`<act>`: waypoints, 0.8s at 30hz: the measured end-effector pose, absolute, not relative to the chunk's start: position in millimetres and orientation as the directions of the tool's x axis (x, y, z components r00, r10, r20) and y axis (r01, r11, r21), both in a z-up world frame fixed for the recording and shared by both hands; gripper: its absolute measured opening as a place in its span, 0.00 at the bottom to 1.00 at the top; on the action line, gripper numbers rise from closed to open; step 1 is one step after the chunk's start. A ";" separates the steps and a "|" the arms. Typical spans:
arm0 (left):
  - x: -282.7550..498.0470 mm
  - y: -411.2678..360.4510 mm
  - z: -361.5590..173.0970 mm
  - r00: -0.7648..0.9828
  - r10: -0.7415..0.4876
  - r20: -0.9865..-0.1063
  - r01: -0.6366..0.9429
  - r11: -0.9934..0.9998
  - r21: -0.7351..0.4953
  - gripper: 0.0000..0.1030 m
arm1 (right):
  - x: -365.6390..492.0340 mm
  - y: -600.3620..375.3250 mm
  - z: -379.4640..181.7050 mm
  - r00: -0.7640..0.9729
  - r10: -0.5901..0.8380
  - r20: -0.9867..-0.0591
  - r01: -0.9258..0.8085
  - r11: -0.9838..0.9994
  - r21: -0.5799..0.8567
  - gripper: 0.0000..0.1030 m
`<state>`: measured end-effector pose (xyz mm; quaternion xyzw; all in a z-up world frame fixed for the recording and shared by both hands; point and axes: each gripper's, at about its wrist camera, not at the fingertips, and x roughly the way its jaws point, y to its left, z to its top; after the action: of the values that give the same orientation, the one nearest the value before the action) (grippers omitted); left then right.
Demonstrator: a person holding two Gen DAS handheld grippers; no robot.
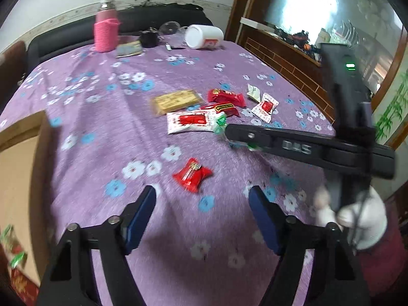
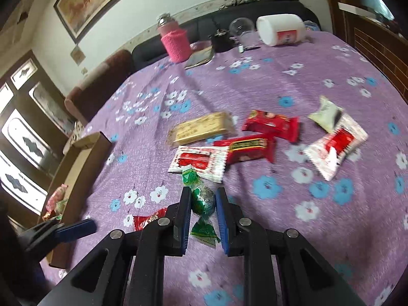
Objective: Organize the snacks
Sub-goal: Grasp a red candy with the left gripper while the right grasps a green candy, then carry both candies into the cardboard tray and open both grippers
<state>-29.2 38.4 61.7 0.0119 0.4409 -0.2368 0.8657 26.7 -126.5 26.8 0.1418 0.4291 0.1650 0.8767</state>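
Note:
Several wrapped snacks lie on the purple flowered tablecloth [image 1: 102,127]. My right gripper [image 2: 203,204] is shut on a green twist-wrapped candy [image 2: 202,201], held just above the cloth; it also shows from the side in the left wrist view [image 1: 229,134]. My left gripper [image 1: 202,196] is open and empty, just short of a small red candy [image 1: 192,174]. Beyond lie a white-and-red packet [image 1: 190,122], a tan bar [image 1: 176,100], two red packets [image 1: 225,95] and smaller white packets [image 1: 265,107]. A cardboard box [image 2: 76,168] at the left holds a few candies [image 2: 54,201].
At the table's far end stand a pink knitted bottle [image 1: 105,32], a white jar on its side [image 1: 204,37], a black cup [image 1: 149,39] and a clear glass [image 2: 241,29]. A dark sofa runs behind the table. A wooden cabinet stands at the right.

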 end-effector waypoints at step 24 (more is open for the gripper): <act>2.4 18.8 35.4 0.499 -0.335 -0.799 0.432 0.896 -0.106 0.15 | 26.0 -151.8 15.1 0.593 0.469 -0.655 -0.136 0.860 0.492 0.19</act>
<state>2.4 18.8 35.4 0.0540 0.4487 -0.2218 0.8641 26.0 -151.8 15.1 0.1997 0.4162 0.1738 0.8699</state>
